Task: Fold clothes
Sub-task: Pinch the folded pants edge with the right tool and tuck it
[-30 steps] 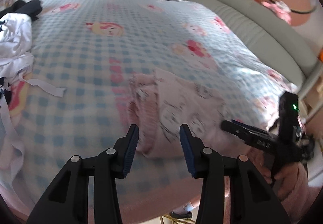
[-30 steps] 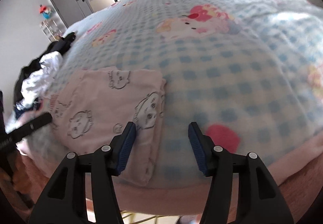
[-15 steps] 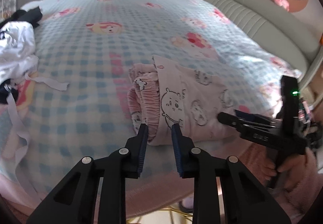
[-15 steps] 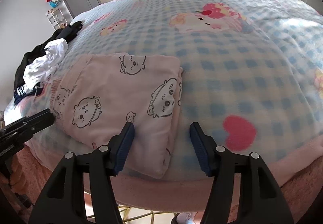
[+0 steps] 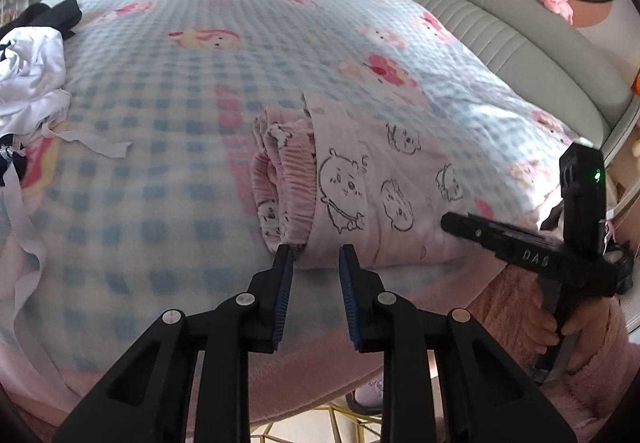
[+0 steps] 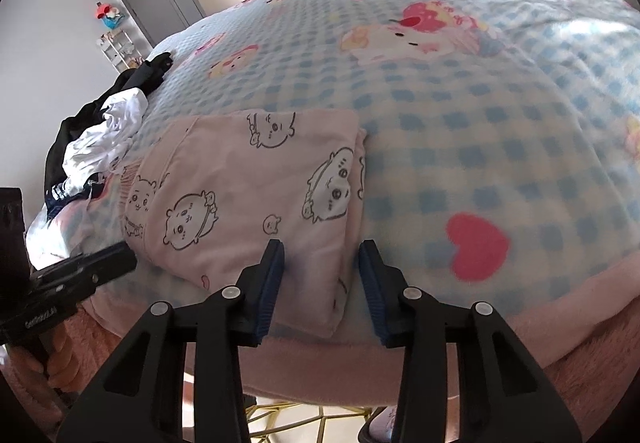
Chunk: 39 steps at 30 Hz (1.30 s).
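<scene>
Left wrist view: the pink cartoon-print garment (image 5: 360, 187) lies folded into a compact rectangle near the bed's (image 5: 160, 123) front edge, its ribbed waistband at 9 o'clock. The left gripper (image 5: 316, 261) holds nothing, jaws narrowly parted at the near-left corner. A heap of unfolded clothes (image 5: 28, 75) sits at 9 o'clock.

Right wrist view: the right gripper (image 6: 322, 257) is parted wider and empty, straddling the garment's near-right corner. Whether another fold or a lift follows, I judge both grippers should pinch every layer evenly and move together.
</scene>
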Each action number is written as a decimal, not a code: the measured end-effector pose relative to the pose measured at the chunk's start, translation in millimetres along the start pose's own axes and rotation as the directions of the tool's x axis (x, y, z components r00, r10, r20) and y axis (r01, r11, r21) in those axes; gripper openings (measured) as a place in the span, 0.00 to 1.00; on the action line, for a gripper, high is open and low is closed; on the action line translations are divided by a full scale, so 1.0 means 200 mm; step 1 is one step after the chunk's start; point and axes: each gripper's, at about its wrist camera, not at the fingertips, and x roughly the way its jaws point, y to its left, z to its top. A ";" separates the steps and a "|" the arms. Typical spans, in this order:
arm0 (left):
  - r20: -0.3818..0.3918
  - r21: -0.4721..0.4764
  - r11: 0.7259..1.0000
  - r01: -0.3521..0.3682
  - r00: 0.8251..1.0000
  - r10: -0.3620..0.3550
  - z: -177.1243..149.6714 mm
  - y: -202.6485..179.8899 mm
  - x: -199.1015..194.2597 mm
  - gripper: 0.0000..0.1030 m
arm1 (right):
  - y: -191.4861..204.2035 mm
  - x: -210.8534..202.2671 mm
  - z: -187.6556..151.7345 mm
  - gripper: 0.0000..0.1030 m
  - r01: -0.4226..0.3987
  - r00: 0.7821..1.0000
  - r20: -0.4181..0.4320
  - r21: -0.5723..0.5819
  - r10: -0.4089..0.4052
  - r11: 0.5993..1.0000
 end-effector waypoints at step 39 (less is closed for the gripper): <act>-0.002 0.122 0.988 -0.093 0.996 0.094 0.06 -0.12 0.07 0.09 | 0.14 0.11 -0.01 0.17 -0.060 0.998 -0.007 -0.041 0.059 0.997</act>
